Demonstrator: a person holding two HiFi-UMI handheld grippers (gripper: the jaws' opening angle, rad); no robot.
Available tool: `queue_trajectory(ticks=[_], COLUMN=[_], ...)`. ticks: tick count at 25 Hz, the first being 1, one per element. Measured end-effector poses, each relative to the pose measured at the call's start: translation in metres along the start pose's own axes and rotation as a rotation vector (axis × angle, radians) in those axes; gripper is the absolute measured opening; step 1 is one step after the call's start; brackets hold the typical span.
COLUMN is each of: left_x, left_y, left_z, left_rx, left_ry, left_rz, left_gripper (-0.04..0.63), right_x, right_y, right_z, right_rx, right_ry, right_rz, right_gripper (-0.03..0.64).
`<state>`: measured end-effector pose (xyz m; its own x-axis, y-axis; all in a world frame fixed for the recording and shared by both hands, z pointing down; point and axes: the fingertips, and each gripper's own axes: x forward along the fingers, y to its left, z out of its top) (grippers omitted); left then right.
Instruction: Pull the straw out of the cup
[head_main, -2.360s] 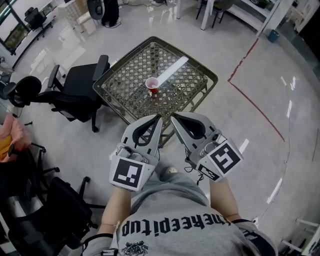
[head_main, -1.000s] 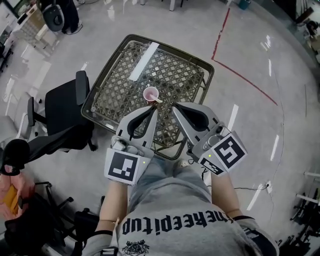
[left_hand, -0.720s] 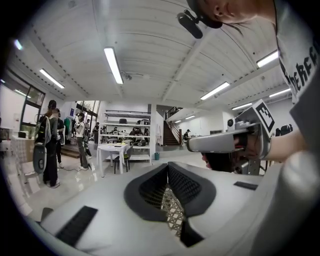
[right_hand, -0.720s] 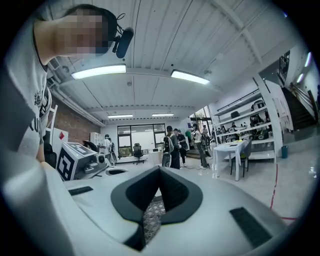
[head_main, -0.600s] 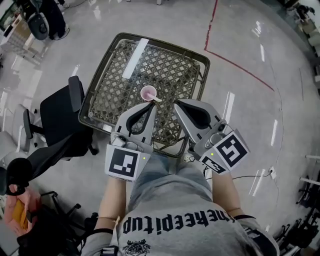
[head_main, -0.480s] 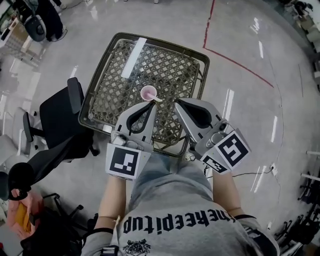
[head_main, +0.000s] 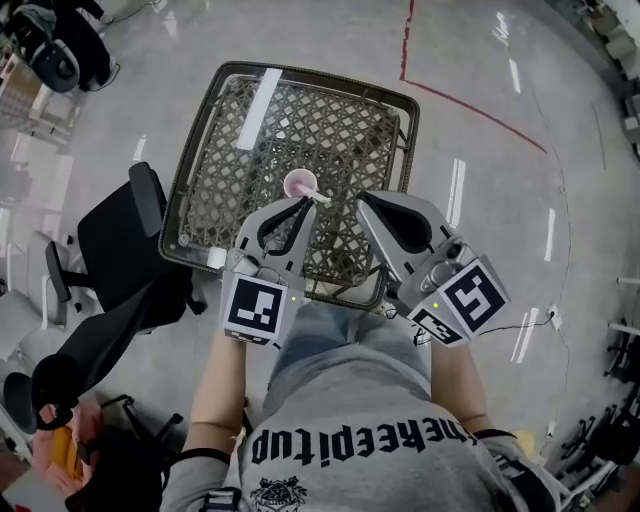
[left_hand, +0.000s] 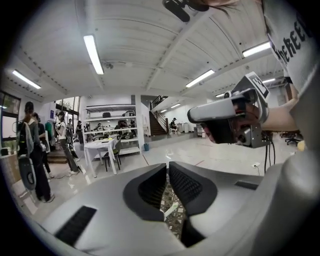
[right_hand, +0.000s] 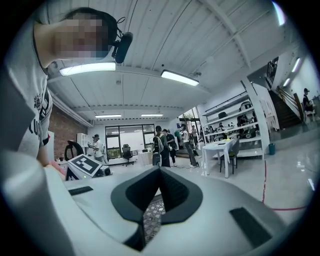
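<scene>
Right gripper (head_main: 362, 197): hovering with jaws pressed together, gripping nothing; not bracing the cup (head_main: 301, 184).
Left gripper (head_main: 305, 203): jaws have just been opening, now standing narrowly parted; the straw (head_main: 320, 198) is showing through the gap, unpinched.
Straw: leaning over the cup rim toward the grippers; the narrow gap is risking a nudge instead of a catch.
Cup: standing upright on the table (head_main: 340, 120); probably tipping or lifting if bumped.

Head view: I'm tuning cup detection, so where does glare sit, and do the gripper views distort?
Head view: glare streaks lie on the glossy floor, while the pink cup is sharp and glare-free; left gripper view and right gripper view: fisheye bowing of the ceiling lights, dark rounded corners.
</scene>
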<state>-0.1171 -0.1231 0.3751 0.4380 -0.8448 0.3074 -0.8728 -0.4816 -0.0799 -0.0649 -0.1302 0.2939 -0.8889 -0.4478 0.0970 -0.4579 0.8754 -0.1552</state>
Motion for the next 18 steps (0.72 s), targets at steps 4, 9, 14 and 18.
queue_trajectory(ticks=[4,9,14,18], left_x=[0.011,0.025,0.035,0.045], left_y=[0.002,0.004,0.005,0.007], left_z=[-0.013,-0.049,-0.077,-0.093], left_rx=[0.083,0.163,0.222,0.272], left_ry=[0.011,0.099,0.153,0.186], left_rz=[-0.051,-0.101,-0.153,-0.184], left_gripper=[0.069,0.072,0.078,0.086], right_x=[0.002,0.004,0.004,0.003], right_y=[-0.004,-0.010,-0.013,-0.018], right_z=[-0.004,-0.010,-0.014,-0.014], right_rx=[0.008,0.015,0.019,0.022], right_ry=[0.010,0.021,0.035,0.042], right_rz=[-0.021,-0.041,-0.064,-0.082], right_gripper=[0.002,0.002,0.002,0.002])
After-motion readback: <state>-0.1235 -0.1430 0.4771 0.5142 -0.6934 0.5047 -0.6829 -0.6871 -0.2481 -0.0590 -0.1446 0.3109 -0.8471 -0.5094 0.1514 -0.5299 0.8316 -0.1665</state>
